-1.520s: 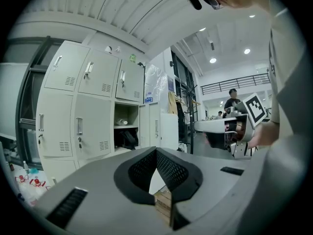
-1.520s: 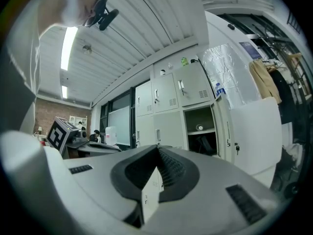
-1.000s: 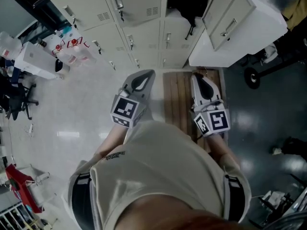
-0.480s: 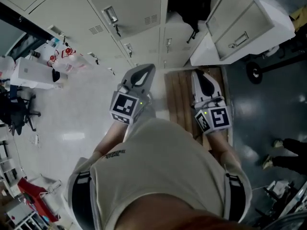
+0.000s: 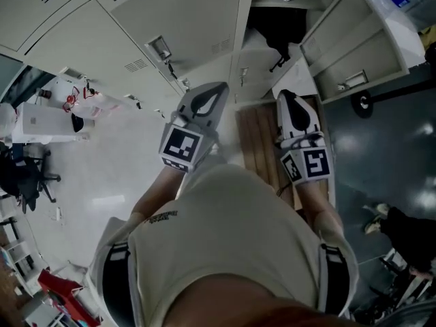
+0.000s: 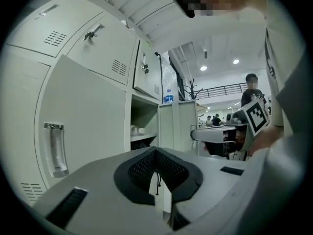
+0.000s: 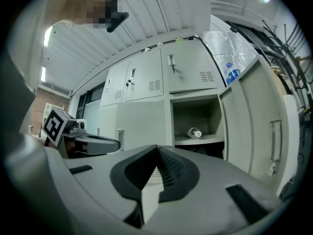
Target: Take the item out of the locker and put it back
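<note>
- The bottle (image 7: 194, 132) lies on its side on the shelf (image 7: 205, 140) of the open locker (image 7: 195, 106), near the shelf's middle.
- Something dark (image 5: 276, 29) sits under the shelf.
- The door (image 5: 354, 53) stands swung out to the right.
- The right gripper (image 5: 286, 95) faces the locker, well apart from the bottle, with its jaws together and empty.
- The left gripper (image 5: 219, 87) is beside it, with its jaws likewise together and empty.
</note>
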Tool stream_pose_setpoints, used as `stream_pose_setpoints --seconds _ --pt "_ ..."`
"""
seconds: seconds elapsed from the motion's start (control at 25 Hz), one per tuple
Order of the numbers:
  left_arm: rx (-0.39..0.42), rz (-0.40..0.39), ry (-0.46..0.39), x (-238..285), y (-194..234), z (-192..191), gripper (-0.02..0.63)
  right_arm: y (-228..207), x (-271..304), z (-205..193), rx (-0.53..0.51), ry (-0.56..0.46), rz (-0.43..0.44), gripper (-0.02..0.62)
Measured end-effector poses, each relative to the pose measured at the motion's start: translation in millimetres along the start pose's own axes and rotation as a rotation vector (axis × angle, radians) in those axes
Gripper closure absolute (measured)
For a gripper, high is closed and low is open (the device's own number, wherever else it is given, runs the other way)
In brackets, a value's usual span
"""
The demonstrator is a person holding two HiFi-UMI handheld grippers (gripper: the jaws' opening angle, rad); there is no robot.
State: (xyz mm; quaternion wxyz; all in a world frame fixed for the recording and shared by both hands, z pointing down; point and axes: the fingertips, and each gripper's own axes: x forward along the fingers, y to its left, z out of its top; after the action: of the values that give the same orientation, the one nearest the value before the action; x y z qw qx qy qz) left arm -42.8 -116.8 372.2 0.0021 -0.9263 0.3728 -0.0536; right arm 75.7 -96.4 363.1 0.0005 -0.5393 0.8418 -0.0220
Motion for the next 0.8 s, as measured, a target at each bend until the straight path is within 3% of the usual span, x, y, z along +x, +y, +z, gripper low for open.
stream_pose_setpoints --seconds 0.36,0.8 --pt "0.001 -0.098 -0.030 22 36 21 0.594 -11 53 20 -0.025 -0.037 -0.086 0.592" --pt "0.009 -0.113 -0.079 35 42 38 0.594 -20 63 40 -0.046 -0.061 -0.098 0.592"
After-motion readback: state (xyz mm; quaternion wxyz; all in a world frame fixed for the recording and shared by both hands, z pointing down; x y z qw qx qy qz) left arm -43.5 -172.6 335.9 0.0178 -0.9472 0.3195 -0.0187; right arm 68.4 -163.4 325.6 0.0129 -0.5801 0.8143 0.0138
